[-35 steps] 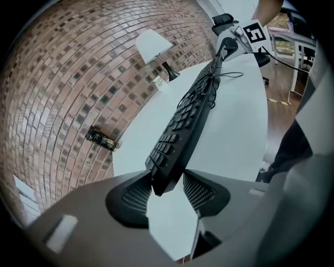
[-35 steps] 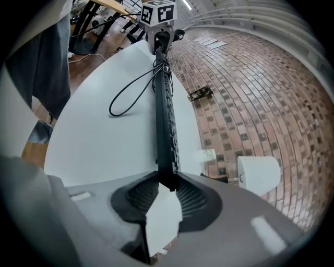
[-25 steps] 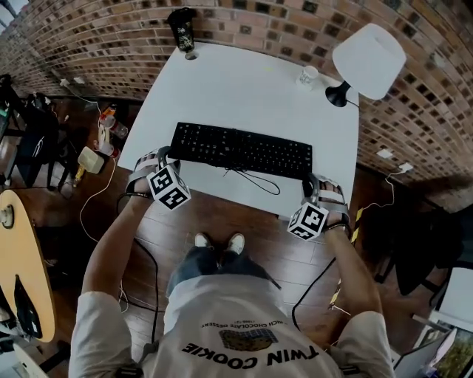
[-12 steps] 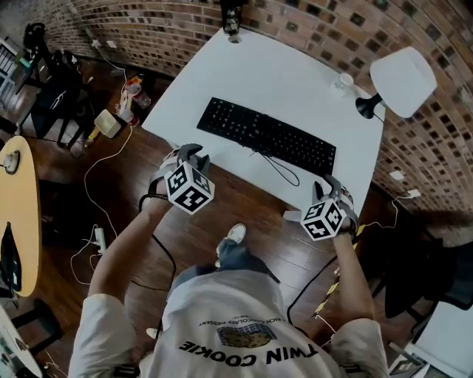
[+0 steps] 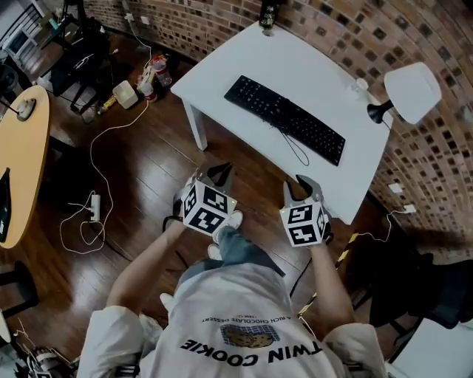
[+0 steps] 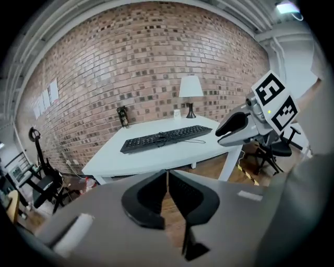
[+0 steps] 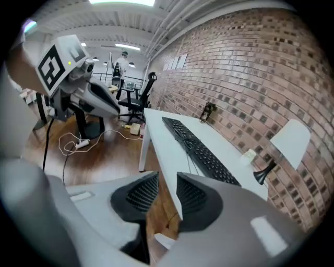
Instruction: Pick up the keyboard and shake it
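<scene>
Even, bright room light from ceiling strips (image 7: 122, 2) — heavy fisheye warp, dark vignetted corners.

Office workspace: brick wall (image 5: 347, 29), white desk (image 5: 295, 66) with keyboard (image 5: 284, 118), lamp (image 5: 410, 88), office chairs (image 7: 140, 99) nearby.

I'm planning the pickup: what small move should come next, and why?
Probably open the left gripper and bring both forward to the ends of the flat black keyboard: it lies untouched on the white table, while both hang empty over the wooden floor, left jaws shut, right gripper slightly open.
</scene>
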Tool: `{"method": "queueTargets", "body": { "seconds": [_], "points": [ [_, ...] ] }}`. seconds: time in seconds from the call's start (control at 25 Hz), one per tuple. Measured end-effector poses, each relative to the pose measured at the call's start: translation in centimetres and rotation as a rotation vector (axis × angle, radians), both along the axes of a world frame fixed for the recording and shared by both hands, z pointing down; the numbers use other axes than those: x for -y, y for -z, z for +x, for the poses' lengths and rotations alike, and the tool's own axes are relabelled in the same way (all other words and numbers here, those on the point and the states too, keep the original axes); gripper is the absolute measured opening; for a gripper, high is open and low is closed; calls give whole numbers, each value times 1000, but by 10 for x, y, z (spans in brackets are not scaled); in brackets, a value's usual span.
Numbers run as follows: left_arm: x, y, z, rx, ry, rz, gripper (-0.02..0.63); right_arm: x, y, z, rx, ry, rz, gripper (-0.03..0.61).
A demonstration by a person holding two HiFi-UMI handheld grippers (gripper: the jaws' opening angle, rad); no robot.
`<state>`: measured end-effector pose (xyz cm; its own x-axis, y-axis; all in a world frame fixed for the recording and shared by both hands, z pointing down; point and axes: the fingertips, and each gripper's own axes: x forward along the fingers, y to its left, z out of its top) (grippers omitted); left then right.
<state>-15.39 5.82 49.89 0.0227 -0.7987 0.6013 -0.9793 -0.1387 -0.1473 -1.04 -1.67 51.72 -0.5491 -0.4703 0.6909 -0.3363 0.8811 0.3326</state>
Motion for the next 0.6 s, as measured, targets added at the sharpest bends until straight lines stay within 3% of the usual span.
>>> {"method": "queueTargets", "body": {
  "seconds": [0.32,0.6],
  "points": [
    [-43,30,75,-147,90,104,8,-78,45,-14,246,22,-155,103],
    [-66,44,129,-207,204,147,8,-112,59,23,398,9,-293,69]
  ]
}}
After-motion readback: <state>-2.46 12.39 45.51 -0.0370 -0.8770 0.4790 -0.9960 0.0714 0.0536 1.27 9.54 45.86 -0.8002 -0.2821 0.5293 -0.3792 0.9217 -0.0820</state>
